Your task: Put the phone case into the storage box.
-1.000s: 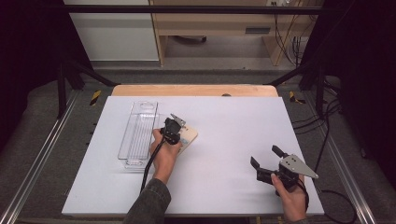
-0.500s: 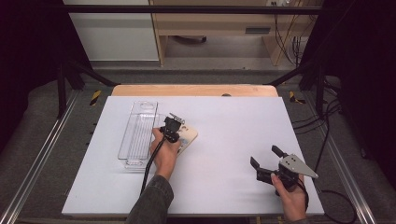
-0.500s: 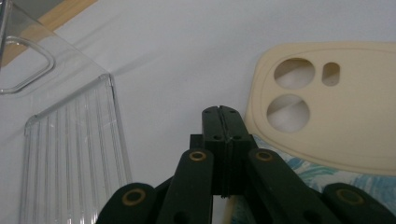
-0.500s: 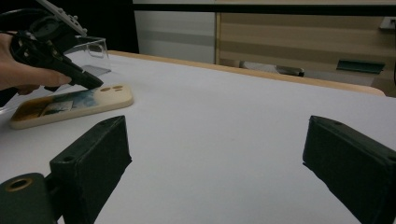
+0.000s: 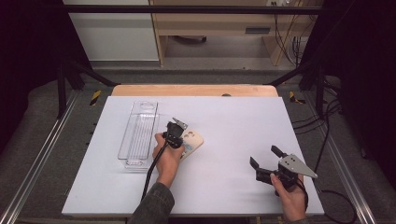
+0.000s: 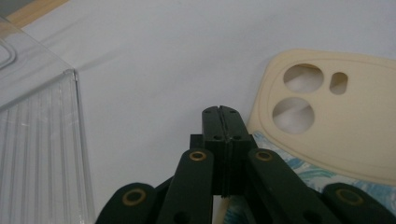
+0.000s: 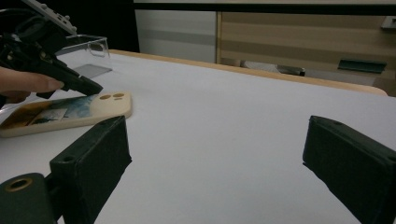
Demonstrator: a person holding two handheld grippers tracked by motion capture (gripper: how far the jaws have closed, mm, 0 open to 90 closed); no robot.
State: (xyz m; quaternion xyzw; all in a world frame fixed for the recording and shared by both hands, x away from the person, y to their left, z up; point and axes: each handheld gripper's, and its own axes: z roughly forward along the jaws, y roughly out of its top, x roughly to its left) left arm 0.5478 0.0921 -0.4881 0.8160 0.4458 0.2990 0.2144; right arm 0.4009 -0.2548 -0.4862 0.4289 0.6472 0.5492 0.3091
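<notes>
A cream phone case (image 5: 192,141) with camera cut-outs and a printed blue pattern lies flat on the white table (image 5: 233,116), right of a clear plastic tray (image 5: 137,135). My left gripper (image 5: 180,138) is shut, its tips down at the case's left edge near the cut-outs. In the left gripper view the shut jaws (image 6: 219,112) sit beside the case (image 6: 345,121), with nothing visibly clamped between them. My right gripper (image 5: 264,156) is open over bare table at the front right. In the right gripper view its jaws (image 7: 215,154) stand wide apart, with the case (image 7: 70,112) and left gripper (image 7: 95,88) farther off.
The clear ribbed tray (image 6: 37,140) lies lengthwise just left of my left hand. A wooden strip (image 5: 194,90) borders the table's far edge. Metal rails and cables run along both sides, and cabinets (image 7: 303,42) stand behind the table.
My left hand and gripper have shifted very slightly toward the near side at the case. The right gripper has stayed put.
</notes>
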